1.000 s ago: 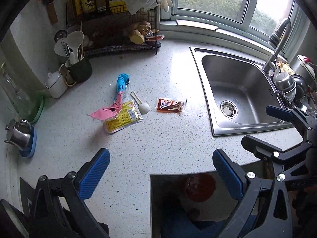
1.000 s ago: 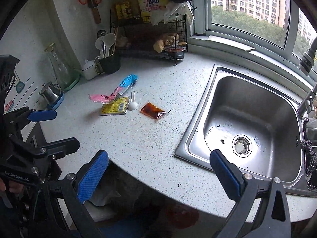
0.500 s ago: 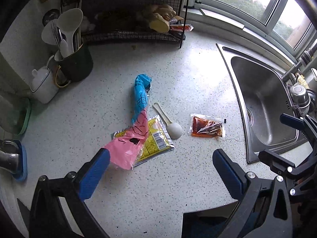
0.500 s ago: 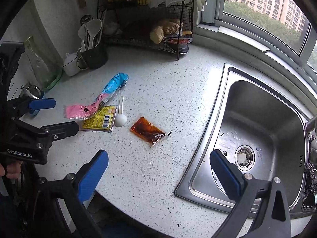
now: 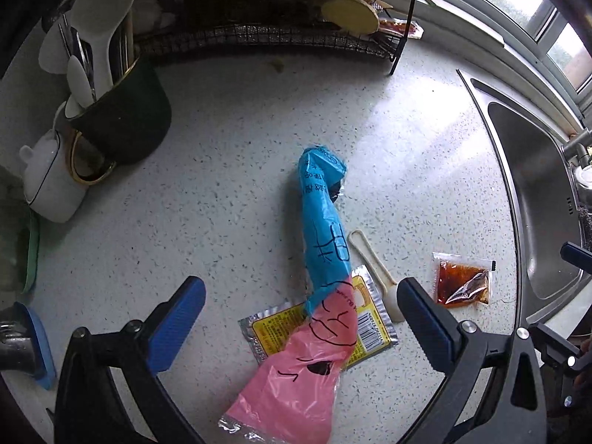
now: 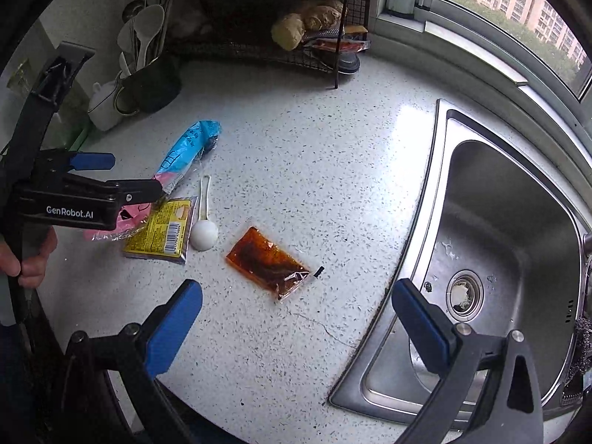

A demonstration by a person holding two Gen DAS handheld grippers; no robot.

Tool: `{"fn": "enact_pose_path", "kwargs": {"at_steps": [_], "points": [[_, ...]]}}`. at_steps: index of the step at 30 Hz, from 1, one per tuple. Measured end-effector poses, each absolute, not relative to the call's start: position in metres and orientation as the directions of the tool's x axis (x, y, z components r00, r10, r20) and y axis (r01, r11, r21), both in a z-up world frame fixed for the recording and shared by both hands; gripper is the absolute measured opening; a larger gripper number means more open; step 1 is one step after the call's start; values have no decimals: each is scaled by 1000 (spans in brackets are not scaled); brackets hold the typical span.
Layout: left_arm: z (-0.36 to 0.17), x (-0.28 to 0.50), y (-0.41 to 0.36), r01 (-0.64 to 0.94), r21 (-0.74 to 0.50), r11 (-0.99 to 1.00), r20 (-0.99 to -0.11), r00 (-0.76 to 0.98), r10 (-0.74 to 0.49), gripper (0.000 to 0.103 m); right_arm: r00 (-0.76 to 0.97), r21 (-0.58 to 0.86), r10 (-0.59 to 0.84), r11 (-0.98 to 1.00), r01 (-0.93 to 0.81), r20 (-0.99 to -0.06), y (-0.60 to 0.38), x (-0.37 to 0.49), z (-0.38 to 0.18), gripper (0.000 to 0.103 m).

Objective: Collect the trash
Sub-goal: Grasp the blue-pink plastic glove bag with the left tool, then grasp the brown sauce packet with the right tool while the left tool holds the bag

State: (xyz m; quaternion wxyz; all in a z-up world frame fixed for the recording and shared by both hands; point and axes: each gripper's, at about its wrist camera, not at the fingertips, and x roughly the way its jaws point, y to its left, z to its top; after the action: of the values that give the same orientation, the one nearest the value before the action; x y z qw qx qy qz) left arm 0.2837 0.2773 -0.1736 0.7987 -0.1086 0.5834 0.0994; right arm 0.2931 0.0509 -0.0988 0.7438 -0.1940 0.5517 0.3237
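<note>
Blue-pink wrapper [image 5: 325, 259] — lengthwise, blue end rackward

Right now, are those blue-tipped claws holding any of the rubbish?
Nothing is held. The left gripper hangs open over the pink-and-blue plastic bag; the right gripper is open too.

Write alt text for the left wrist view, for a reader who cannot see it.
The open left gripper hovers over a pink and blue plastic bag lying across a yellow packet on a speckled countertop. A white spoon and a red sauce sachet lie to the right, near the steel sink.
</note>
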Motion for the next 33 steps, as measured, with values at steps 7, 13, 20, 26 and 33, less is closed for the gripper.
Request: {"fn": "enact_pose_path", "kwargs": {"at_steps": [7, 13, 20, 26, 33], "points": [[-196, 296, 282, -256, -32, 966, -967, 252, 35, 83, 175, 64, 243, 736, -673, -954, 51, 301, -105, 102], [-204, 294, 287, -258, -64, 964, -970, 241, 0, 42, 162, 66, 236, 731, -679, -958, 55, 301, -110, 102], [-191, 274, 295, -280, -96, 955, -955, 296, -9, 18, 118, 87, 251, 676, -731, -961, 66, 293, -118, 102], [-157, 241, 298, -318, -131, 939, -927, 374, -3, 18, 114, 54, 234, 610, -791, -965, 78, 287, -127, 102], [-136, 196, 283, -341, -178, 923, -909, 417, -21, 18, 79, 41, 201, 533, -845, -976, 91, 284, -150, 102]]}}
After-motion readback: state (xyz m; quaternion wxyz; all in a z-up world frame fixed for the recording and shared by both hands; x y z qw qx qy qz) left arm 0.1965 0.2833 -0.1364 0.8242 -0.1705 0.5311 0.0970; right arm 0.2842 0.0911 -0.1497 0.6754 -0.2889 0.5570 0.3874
